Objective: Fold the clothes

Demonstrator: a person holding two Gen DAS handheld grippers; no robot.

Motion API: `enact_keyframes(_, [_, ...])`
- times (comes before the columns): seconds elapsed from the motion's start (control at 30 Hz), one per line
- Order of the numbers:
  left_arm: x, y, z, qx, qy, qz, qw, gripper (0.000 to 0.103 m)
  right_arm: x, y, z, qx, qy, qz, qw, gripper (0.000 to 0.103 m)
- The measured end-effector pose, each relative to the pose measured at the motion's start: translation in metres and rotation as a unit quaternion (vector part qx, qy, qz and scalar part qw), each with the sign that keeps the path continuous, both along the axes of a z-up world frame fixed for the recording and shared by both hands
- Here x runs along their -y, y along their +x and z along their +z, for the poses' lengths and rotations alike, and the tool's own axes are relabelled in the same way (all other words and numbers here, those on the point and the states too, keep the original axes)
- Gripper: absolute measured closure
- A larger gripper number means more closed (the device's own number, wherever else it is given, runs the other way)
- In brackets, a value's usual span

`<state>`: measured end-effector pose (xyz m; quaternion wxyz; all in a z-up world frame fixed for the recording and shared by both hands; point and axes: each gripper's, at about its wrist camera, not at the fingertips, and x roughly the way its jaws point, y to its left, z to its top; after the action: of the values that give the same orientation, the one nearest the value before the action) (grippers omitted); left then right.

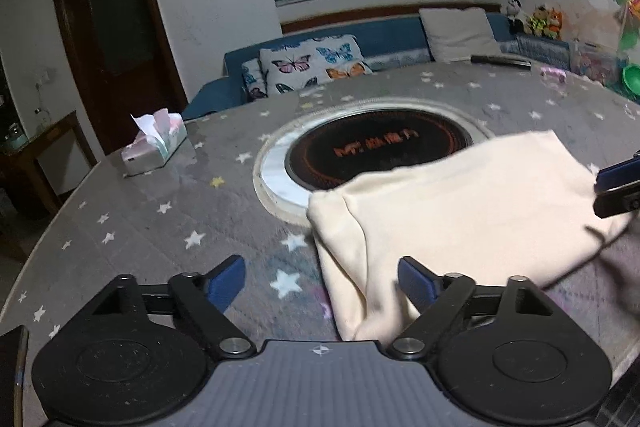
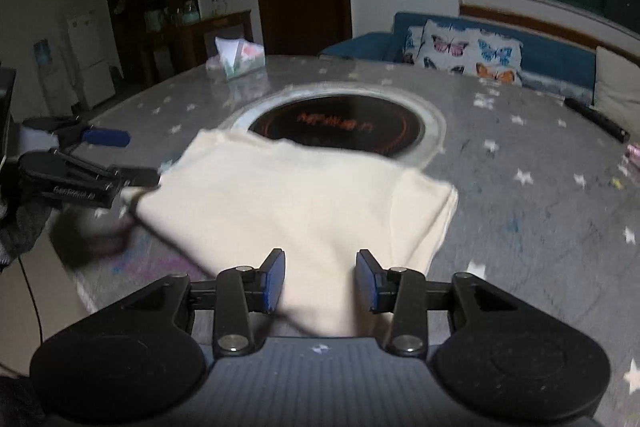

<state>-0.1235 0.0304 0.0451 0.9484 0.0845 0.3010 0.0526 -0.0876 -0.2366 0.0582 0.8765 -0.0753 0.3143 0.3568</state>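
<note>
Left wrist view: cream garment (image 1: 460,211) lying folded, overlapping the near rim of the round hotplate (image 1: 376,151).
Left gripper (image 1: 320,283) standing wide, gripping nothing; right gripper (image 2: 320,279) half-open astride the near hem, not clamping. Risk: dragging fabric is undoing the fold.

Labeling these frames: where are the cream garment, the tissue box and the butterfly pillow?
cream garment (image 1: 460,195), left wrist view, middle of folded cloth
tissue box (image 1: 154,149), left wrist view, box side
butterfly pillow (image 2: 472,53), right wrist view, printed front
</note>
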Motion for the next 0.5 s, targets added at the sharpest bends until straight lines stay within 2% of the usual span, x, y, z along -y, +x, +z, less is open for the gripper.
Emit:
enact_keyframes(0.2, [-0.009, 0.009, -0.011, -0.019, 0.0, 0.019, 0.9997, 0.014, -0.004, 0.022, -0.014, -0.025, -0.001, -0.02, 0.999, 0.064])
enact_keyframes(0.43, [-0.014, 0.019, -0.005, -0.01, -0.002, 0.02, 0.9997, 0.009, -0.011, 0.024, 0.001, -0.003, -0.005, -0.006, 1.0, 0.061])
enact_keyframes(0.5, [-0.015, 0.028, -0.004, -0.007, -0.002, 0.023, 0.9997, 0.009, -0.015, 0.031, 0.002, 0.0, -0.002, -0.008, 1.0, 0.057])
